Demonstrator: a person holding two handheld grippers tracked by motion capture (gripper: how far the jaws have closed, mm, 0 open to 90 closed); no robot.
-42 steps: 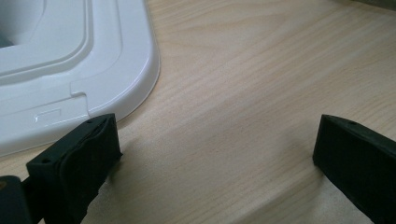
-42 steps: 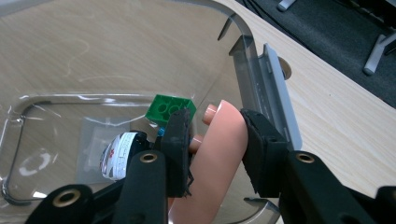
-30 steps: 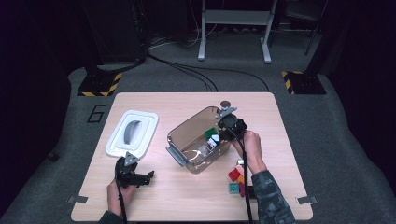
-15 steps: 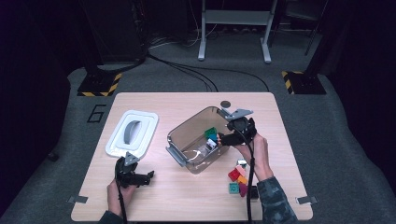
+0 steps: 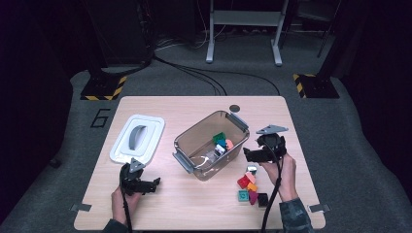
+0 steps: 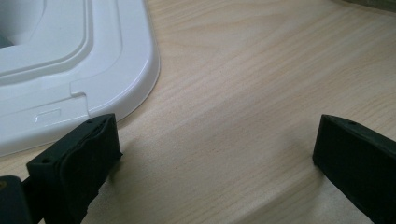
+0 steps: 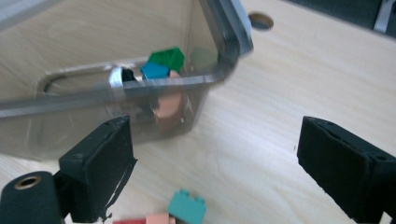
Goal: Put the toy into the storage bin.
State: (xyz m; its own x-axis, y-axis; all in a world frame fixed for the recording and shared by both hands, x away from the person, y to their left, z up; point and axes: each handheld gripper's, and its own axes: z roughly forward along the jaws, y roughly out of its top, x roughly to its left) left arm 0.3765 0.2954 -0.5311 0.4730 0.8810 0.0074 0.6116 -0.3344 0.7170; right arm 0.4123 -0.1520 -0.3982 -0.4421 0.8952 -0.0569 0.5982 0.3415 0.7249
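Pale wood-grain table (image 5: pixel 194 204) carries everything here, and nearest the bottom edge of the high view the two hands come in. The left hand-held gripper (image 5: pixel 154 183) rests low at lower left, its jaws standing wide with nothing but bare table between them in the left gripper view; the white plastic lid with a grey handle (image 5: pixel 137 137) lies just above it, apart from it. At lower right sits the small heap of coloured toy building bricks (image 5: pixel 250 188), red, orange, teal, magenta and black, loose on the table. Just above the heap hangs the right hand-held gripper (image 5: pixel 245 154), whose jaws have just been opening and now stand wide and empty, with a teal brick (image 7: pixel 187 208) showing below them in the right gripper view. Farther up, at mid-frame, stands the clear smoky plastic storage bin with grey latches (image 5: pixel 187 143), uncovered, already holding a green brick (image 7: pixel 166 58), a blue one and a peach-coloured round piece.

The work in hand looks like moving bricks from heap to bin, one at a time, and this moment falls between a drop and the next pick. The next move calls for lowering the right hand-held gripper over a single brick at the heap's edge and closing squarely on it, without scattering its neighbours.
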